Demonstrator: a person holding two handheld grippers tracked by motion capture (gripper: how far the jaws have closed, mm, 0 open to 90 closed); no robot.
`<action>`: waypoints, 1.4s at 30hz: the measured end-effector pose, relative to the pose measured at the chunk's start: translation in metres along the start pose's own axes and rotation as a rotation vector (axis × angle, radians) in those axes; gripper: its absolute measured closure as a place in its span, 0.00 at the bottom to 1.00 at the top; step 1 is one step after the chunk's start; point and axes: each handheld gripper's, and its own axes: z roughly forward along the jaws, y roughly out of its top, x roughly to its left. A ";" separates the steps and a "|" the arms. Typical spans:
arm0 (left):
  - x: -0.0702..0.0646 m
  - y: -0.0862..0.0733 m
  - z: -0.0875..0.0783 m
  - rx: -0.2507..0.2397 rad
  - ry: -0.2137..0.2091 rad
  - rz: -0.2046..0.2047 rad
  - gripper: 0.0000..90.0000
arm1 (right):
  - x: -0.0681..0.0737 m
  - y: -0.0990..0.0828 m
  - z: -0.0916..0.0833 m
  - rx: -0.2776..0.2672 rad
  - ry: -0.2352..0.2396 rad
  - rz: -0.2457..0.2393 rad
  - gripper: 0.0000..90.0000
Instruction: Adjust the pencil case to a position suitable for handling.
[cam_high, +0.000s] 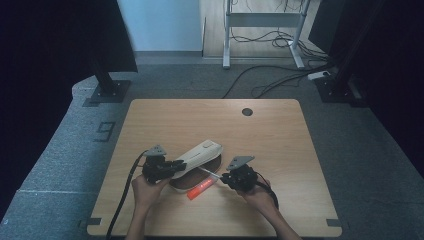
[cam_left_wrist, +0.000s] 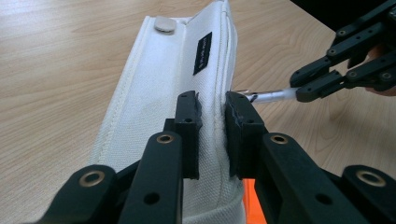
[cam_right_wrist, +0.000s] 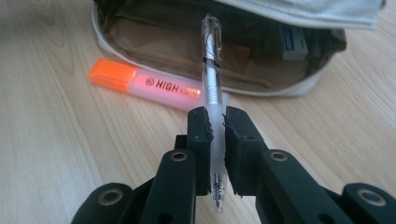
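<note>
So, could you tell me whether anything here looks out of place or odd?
Only the orange highlighter: it lies loose on the table just outside the open pencil case. The left hand-held gripper holds the flap up; the right grips a pen.

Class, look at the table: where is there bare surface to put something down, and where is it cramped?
Bare: the table's far half, from the pencil case to the cable hole, and the right side. Cramped: near the front edge, where the left gripper, right gripper, pen and highlighter cluster around the case.
</note>
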 end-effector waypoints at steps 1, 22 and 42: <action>0.000 0.000 0.000 0.000 0.000 0.000 0.85 | 0.000 0.002 0.002 0.000 0.001 -0.001 0.88; -0.001 0.000 0.000 0.000 -0.001 0.002 0.85 | 0.011 0.037 0.057 0.021 0.031 -0.069 0.88; 0.000 0.000 0.000 0.005 0.001 0.007 0.84 | 0.003 0.043 0.072 0.043 0.013 -0.096 0.71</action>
